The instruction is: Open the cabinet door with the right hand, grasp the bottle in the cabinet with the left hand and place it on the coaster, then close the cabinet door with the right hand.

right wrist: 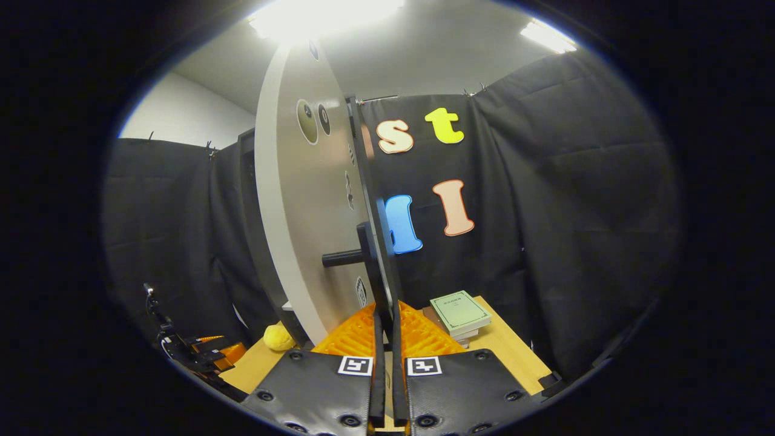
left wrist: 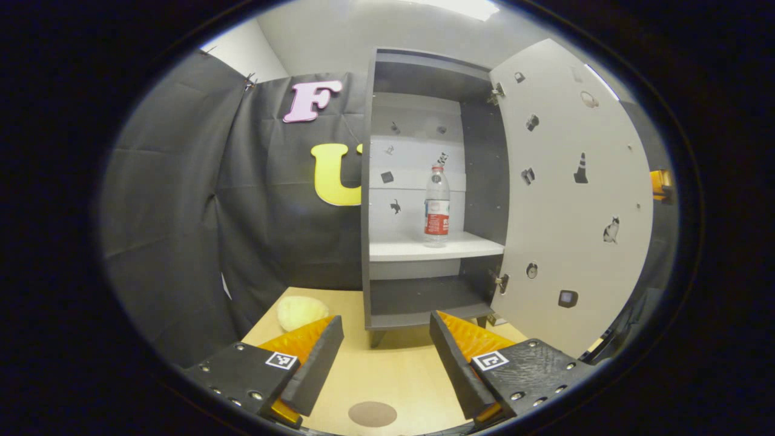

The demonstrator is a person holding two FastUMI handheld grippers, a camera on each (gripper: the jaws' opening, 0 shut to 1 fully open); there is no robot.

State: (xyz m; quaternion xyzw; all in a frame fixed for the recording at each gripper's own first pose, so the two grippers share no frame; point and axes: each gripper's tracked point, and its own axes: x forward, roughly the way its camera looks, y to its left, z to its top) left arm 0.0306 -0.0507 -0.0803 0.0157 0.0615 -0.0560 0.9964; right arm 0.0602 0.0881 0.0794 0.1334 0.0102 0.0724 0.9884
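Note:
The grey cabinet [left wrist: 368, 200] stands open, its door [left wrist: 569, 200] swung out to the right. A clear bottle [left wrist: 437, 206] with a red label and red cap stands upright on the white middle shelf [left wrist: 466, 247]. My left gripper [left wrist: 386, 339] is open and holds nothing; it hovers low over the table, well in front of the cabinet. A round brown coaster [left wrist: 372, 413] lies on the table between its fingers. My right gripper [right wrist: 387, 321] is shut on the free edge of the door [right wrist: 303, 230], just below the black handle [right wrist: 345, 257].
A yellow plush lump [left wrist: 301, 312] lies on the wooden table [left wrist: 393, 369] left of the cabinet. Stacked books [right wrist: 460, 315] sit on the table beyond the door. The cabinet's lower shelf [left wrist: 424, 297] is bare. Black cloth walls close in the booth.

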